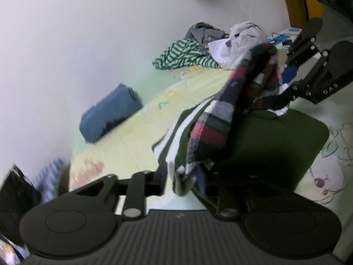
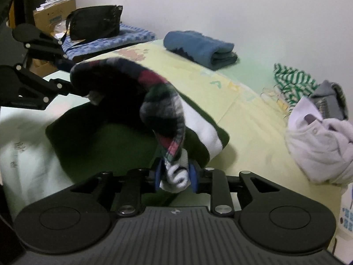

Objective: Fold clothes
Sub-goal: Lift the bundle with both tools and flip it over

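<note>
My right gripper (image 2: pixel 175 177) is clamped tight on one end of the plaid cloth (image 2: pixel 163 108). My left gripper (image 1: pixel 183 181) pinches the other end, so the cloth hangs slack between them, arching up above the folded green garment (image 2: pixel 106 141) on the bed (image 2: pixel 242 132). Both tools face each other, raised just over the bed.

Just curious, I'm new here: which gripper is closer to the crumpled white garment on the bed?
Right. The right gripper is beside the white garment; the left gripper holds the far end of the plaid cloth, farther off.
</note>
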